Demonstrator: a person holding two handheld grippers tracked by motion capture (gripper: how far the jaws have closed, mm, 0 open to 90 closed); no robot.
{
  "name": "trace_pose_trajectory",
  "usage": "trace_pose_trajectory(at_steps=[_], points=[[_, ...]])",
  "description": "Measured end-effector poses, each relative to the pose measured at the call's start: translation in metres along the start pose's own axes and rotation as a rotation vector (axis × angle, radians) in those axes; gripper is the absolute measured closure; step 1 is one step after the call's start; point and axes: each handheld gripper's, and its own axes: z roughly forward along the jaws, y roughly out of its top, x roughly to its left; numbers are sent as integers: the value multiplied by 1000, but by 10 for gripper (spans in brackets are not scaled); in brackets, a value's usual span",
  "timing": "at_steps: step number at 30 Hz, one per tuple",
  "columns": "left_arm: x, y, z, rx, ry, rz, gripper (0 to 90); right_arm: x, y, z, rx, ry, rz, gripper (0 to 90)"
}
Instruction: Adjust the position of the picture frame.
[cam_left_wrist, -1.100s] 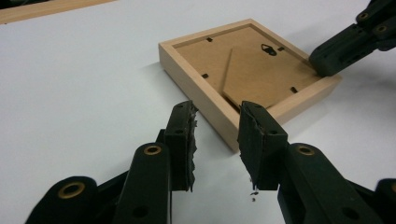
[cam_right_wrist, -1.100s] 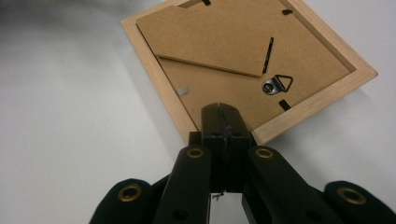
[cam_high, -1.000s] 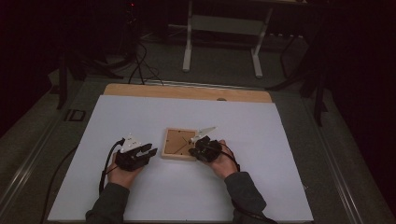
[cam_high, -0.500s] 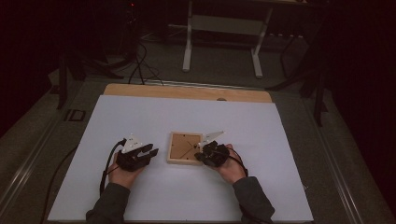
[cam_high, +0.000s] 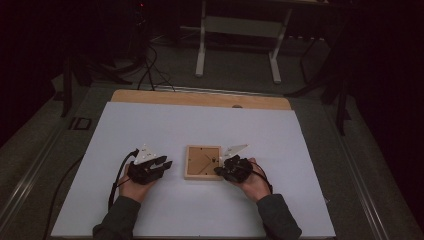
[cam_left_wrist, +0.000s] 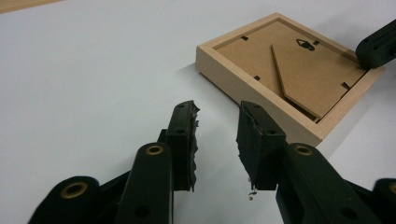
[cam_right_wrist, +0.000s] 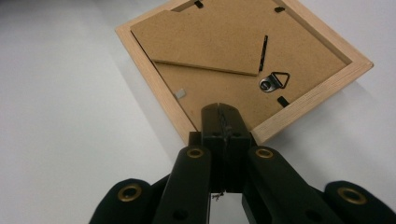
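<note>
Right gripper view shows the right gripper (cam_right_wrist: 222, 116), jaws pressed together, tip on the face-down picture frame (cam_right_wrist: 243, 51), its backing unopened; the left gripper (cam_left_wrist: 217, 128), jaws having just narrowed yet spread on nothing, waits beside the frame.

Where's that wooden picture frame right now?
In the high view the frame lies face down mid-table, between the claws: left claw apart from it, right claw at its right edge.

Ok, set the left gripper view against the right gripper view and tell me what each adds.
Left gripper view: the left gripper with fingers apart, nothing between them, beside the picture frame, and the right gripper at its far corner. Right gripper view: fingers shut together at the frame's corner, and a grey tab by the rim. Both: the frame face down, its stand flap and metal hanger, on the white table.
</note>
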Motion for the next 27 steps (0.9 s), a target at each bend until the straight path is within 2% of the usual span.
trace_pose_trajectory(at_steps=[3, 8, 13, 19, 26, 27], points=[[-3, 0, 3, 8, -8, 3, 716, 0, -4, -2, -38, -15, 11, 899], [-8, 0, 8, 28, -25, 21, 796, -11, -16, -9, -90, -62, 87, 899], [-13, 0, 13, 52, -46, 34, 898, -19, -26, -8, -75, -101, 135, 899], [-20, -1, 21, 87, -60, 55, 900, -22, -30, 1, -56, -104, 160, 899], [-25, -1, 28, 110, -73, 49, 900, -22, -29, 8, -52, -92, 153, 899], [-26, -1, 30, 117, -71, 58, 900, -21, -29, 9, -52, -88, 153, 899]])
